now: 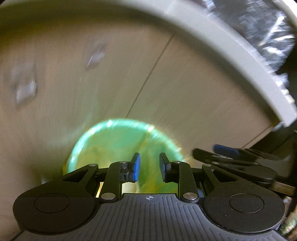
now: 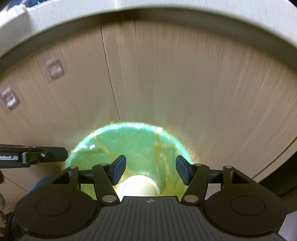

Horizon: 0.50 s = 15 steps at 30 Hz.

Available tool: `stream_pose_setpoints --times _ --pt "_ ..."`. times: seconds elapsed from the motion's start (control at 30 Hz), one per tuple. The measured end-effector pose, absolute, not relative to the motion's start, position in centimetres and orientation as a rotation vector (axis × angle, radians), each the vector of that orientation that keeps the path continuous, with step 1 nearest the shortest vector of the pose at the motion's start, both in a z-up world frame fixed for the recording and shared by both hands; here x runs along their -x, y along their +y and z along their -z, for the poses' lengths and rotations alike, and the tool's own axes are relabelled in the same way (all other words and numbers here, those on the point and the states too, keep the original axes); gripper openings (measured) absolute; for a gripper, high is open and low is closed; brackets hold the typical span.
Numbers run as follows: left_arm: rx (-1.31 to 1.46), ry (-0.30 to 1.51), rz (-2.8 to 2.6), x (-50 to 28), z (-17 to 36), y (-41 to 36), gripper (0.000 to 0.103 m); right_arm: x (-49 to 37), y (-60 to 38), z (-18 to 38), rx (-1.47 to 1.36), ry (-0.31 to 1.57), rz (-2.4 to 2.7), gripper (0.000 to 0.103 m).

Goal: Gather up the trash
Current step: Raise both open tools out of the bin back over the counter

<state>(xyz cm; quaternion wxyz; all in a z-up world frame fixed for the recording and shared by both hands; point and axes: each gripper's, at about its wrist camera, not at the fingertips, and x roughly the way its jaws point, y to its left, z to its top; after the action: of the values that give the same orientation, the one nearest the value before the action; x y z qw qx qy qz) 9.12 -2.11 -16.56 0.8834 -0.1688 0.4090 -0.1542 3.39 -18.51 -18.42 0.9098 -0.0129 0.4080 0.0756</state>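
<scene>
A bin lined with a translucent green bag (image 2: pixel 130 148) fills the lower middle of the right wrist view, its round mouth open upward and its film streaked with yellowish folds. Deep inside it, low in the frame, lies a pale, whitish round thing (image 2: pixel 139 187); blur keeps it from being told apart further. The right gripper (image 2: pixel 150 171) hangs over the mouth with its blue pads spread wide and nothing between them, released. At the left edge of that view the left gripper's black finger reaches in beside the bag's rim.

In the left wrist view the same green bag (image 1: pixel 115 140) sits lower centre, smeared by motion. The left gripper (image 1: pixel 150 167) hovers above it, its jaws partly apart with only the bag's green showing in the gap, grasping nothing. Behind the bin stand light wood cabinet doors (image 2: pixel 204 89) under a pale tabletop edge (image 2: pixel 148 7).
</scene>
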Motion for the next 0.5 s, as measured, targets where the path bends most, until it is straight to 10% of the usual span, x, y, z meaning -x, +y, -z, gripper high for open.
stream_pose_setpoints --times 0.5 --pt "0.162 0.441 0.231 -4.4 -4.2 1.8 0.026 -4.2 -16.8 9.0 0.072 0.525 -0.212 0.075"
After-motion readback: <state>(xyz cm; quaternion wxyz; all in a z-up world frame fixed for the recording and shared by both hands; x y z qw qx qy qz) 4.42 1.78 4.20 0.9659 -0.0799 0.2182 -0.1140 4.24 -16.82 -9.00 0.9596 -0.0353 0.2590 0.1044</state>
